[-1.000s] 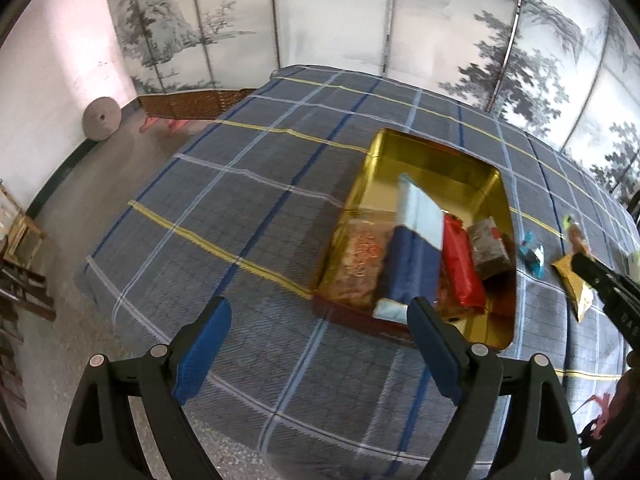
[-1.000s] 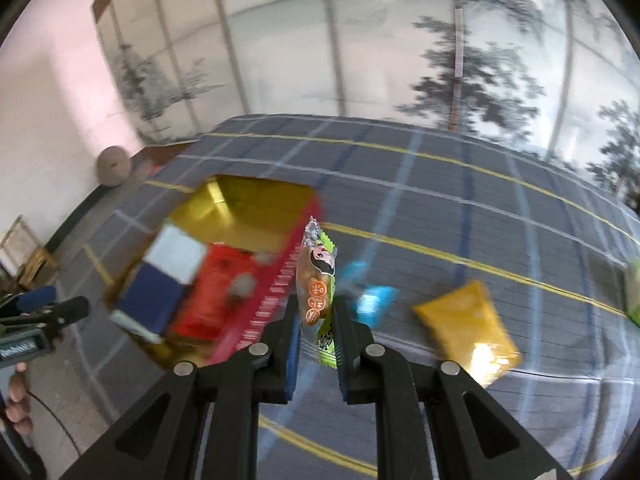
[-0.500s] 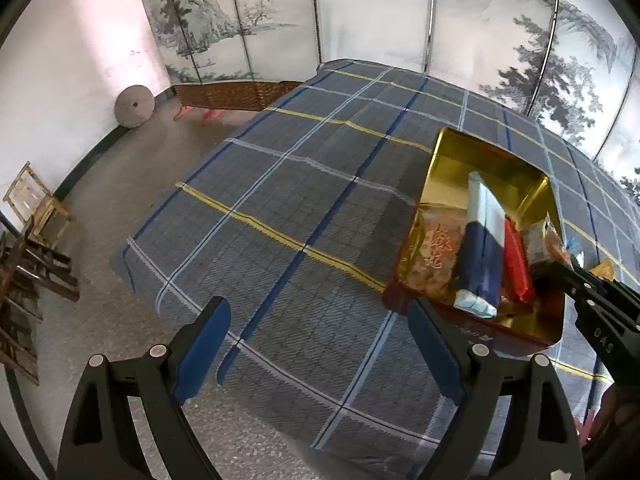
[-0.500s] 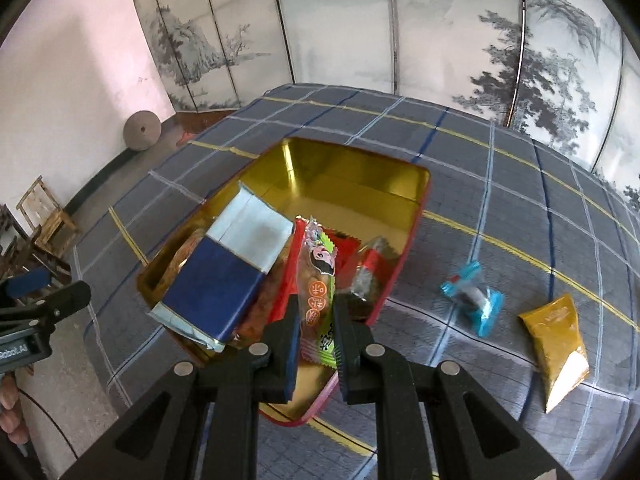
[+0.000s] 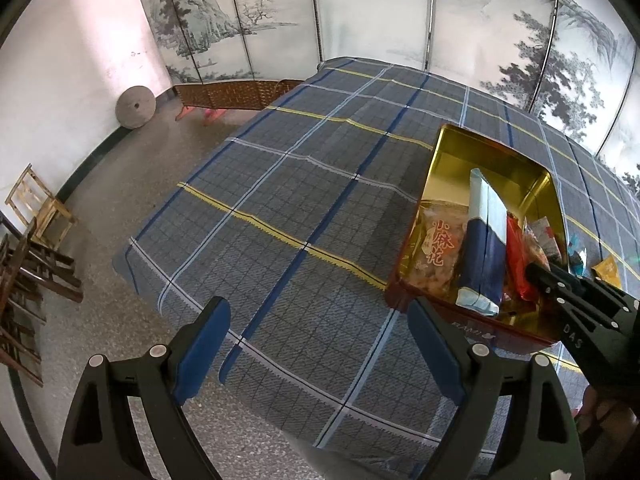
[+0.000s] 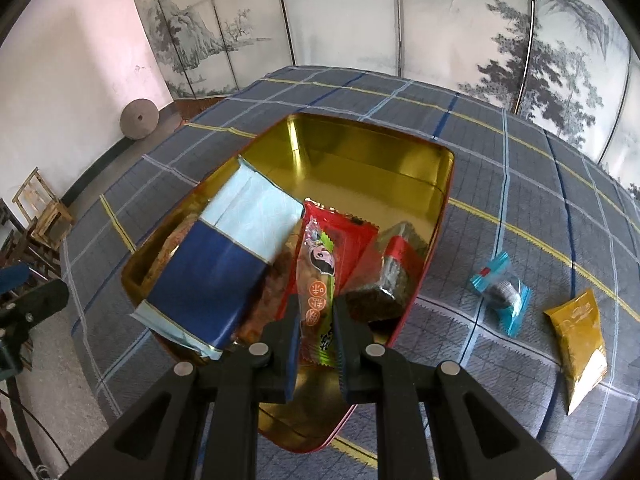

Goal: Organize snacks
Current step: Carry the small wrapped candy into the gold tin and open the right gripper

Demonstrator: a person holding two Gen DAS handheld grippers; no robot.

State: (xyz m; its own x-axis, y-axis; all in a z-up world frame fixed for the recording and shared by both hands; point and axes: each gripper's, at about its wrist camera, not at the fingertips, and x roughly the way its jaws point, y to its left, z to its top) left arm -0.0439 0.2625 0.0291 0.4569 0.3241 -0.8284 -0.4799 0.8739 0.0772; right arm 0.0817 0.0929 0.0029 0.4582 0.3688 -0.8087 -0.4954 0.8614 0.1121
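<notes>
The right gripper [image 6: 316,324] is clamping a slim snack packet [image 6: 316,280] — orange and green, printed with a cartoon face — and holding it upright over the near end of the gold-lined tin [image 6: 360,148], just above the red wrapper [image 6: 348,236] and the dark foil block [image 6: 384,284] already lying inside. The blue-and-white pouch [image 6: 224,264] is taking up the tin's left side. Off to the side, the left gripper [image 5: 320,344] is hanging with jaws wide apart and nothing between them, over the checked tablecloth [image 5: 280,200]. To finish well, the packet probably wants lowering flat before the pads let go (a drop from upright could tip it over the rim). Two snacks are waiting on the cloth — a blue-wrapped sweet [image 6: 502,292] and a yellow sachet [image 6: 580,344].
</notes>
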